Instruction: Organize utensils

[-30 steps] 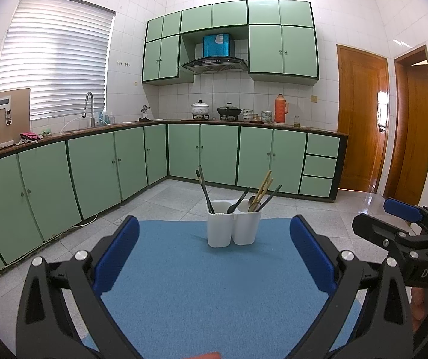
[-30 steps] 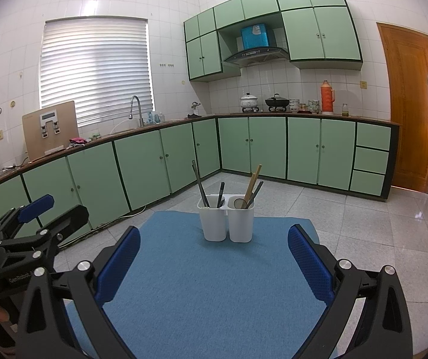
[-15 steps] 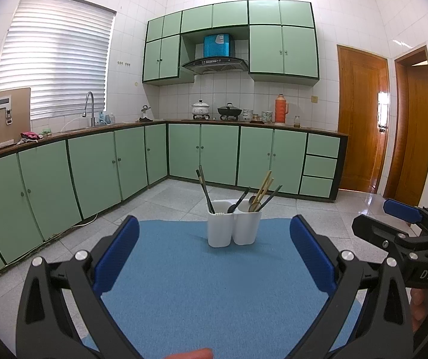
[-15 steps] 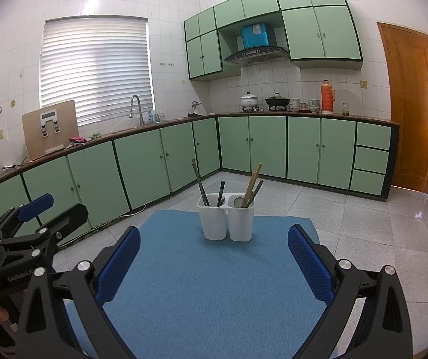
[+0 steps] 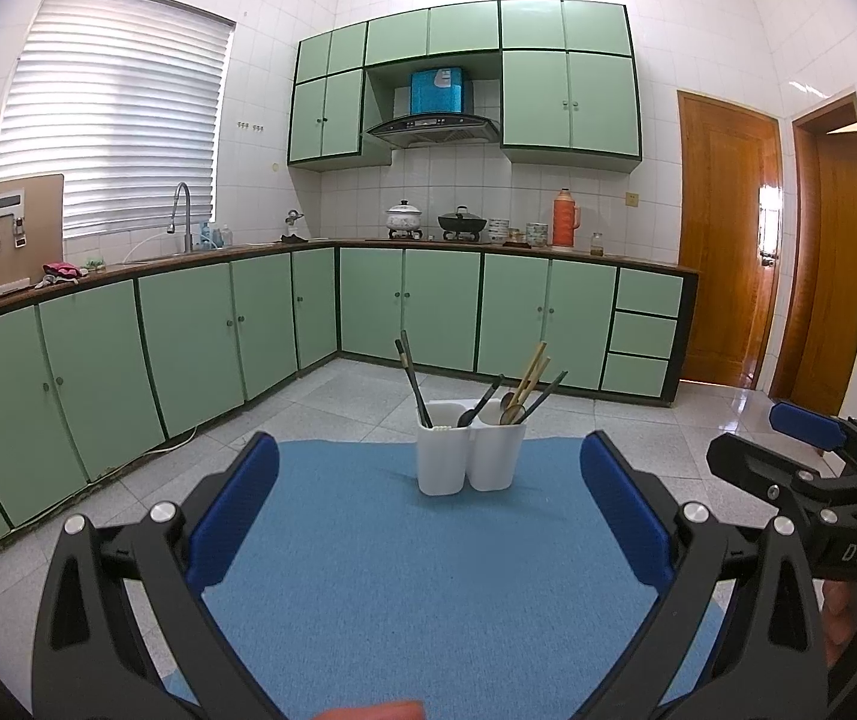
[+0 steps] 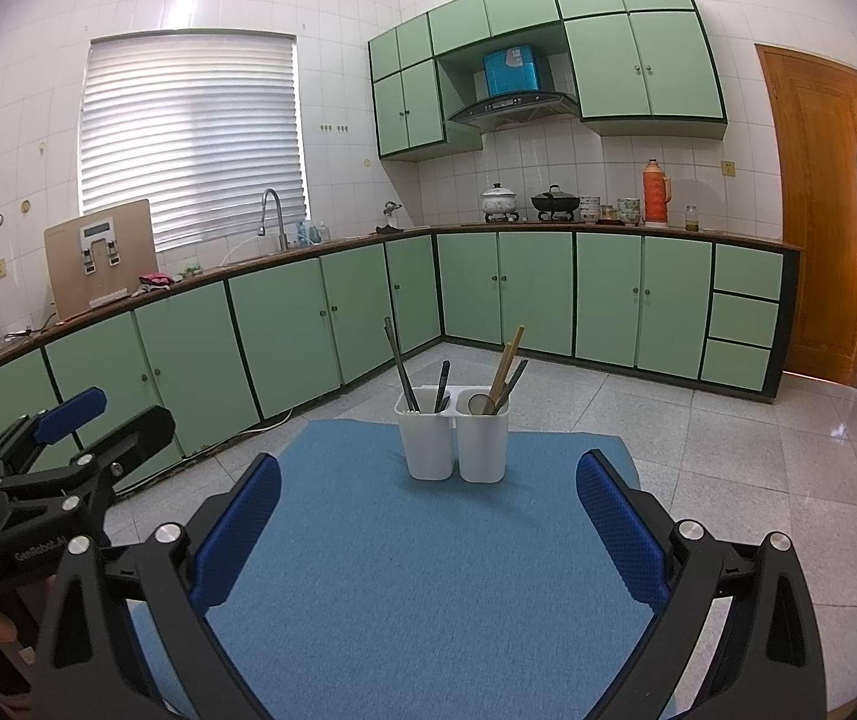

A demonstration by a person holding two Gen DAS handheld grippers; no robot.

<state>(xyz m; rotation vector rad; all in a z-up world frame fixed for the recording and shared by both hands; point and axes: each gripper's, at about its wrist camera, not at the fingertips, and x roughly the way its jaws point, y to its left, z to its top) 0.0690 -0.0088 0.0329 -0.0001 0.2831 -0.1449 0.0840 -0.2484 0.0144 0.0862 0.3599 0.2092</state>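
Note:
A white two-compartment utensil holder (image 5: 469, 455) stands at the far end of a blue mat (image 5: 428, 576); it also shows in the right wrist view (image 6: 452, 443). Its left compartment holds dark chopsticks (image 5: 411, 381) and a dark spoon (image 5: 481, 402). Its right compartment holds wooden chopsticks (image 5: 529, 373), a spoon and a dark utensil. My left gripper (image 5: 428, 504) is open and empty, well short of the holder. My right gripper (image 6: 428, 510) is open and empty, also short of it. Each gripper shows at the edge of the other's view.
Green cabinets (image 5: 188, 330) run along the left and back walls under a brown counter with a sink tap (image 5: 179, 216), pots (image 5: 407, 219) and a red thermos (image 5: 566, 225). Wooden doors (image 5: 728, 240) stand at the right. Grey tiled floor surrounds the mat.

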